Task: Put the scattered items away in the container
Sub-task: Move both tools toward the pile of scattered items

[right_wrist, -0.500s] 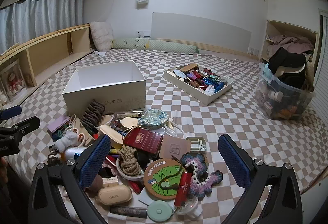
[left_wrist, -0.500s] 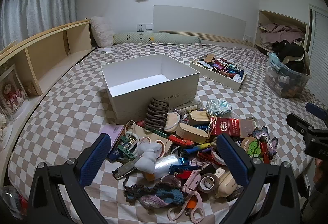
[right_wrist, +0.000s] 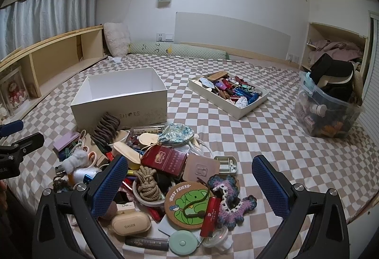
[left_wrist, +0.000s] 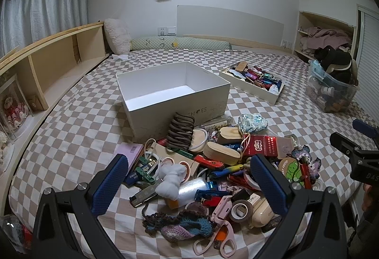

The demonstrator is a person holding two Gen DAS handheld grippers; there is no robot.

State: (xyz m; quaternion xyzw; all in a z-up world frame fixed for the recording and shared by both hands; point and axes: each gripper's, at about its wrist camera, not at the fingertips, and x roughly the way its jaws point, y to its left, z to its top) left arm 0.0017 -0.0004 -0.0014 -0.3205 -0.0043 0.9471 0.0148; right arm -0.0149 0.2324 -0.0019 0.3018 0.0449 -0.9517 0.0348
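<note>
Behind white box (right_wrist: 119, 102): pile's left edge, seemingly.

Left gripper (left_wrist: 189, 185) and right gripper (right_wrist: 189, 185), each seen along its 2 fingers. Both sets of jaws stand wide apart, blue textured pads (left_wrist: 107, 185) facing inward, nothing held between them. In each view the other gripper shows at the frame edge, level and held alongside.
</note>
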